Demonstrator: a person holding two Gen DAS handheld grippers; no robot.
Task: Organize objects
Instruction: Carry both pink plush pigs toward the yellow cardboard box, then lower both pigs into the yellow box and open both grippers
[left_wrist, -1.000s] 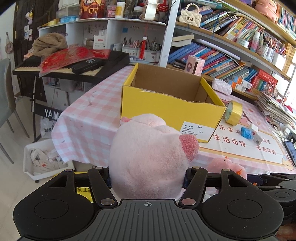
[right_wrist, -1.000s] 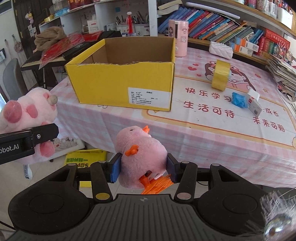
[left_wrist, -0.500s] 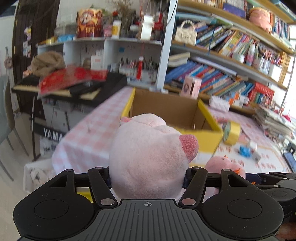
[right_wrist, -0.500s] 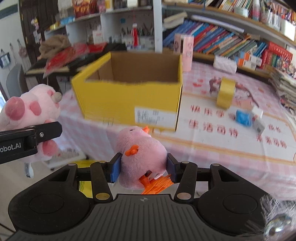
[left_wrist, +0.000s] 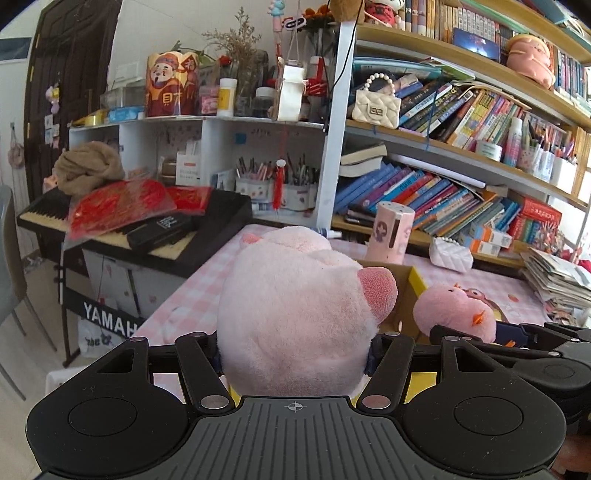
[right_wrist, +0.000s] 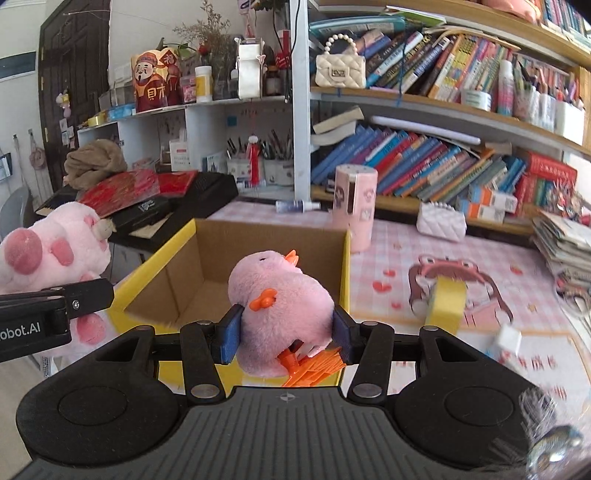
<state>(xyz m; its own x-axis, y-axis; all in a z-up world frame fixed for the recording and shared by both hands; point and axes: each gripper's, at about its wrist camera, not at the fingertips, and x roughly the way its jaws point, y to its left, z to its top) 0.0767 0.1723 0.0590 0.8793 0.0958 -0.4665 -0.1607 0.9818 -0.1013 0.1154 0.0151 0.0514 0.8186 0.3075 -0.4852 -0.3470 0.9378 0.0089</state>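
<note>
Tongs both clamped: left tongs (left_wrist: 293, 363) on pink plush pig (left_wrist: 295, 310), right tongs (right_wrist: 286, 338) on pink plush duck (right_wrist: 280, 306), above open yellow box (right_wrist: 258, 254) on desk (right_wrist: 399, 258).

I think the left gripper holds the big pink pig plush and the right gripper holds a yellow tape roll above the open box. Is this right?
Not quite. The right gripper holds a small pink duck plush, as the right wrist view shows; the yellow tape roll stands on the table. The left gripper does hold the big pink pig plush.

The box (right_wrist: 258, 258) stands on the table (right_wrist: 399, 240), tape roll (right_wrist: 445, 301) right of it, keyboard (right_wrist: 192, 199) behind-left.
</note>
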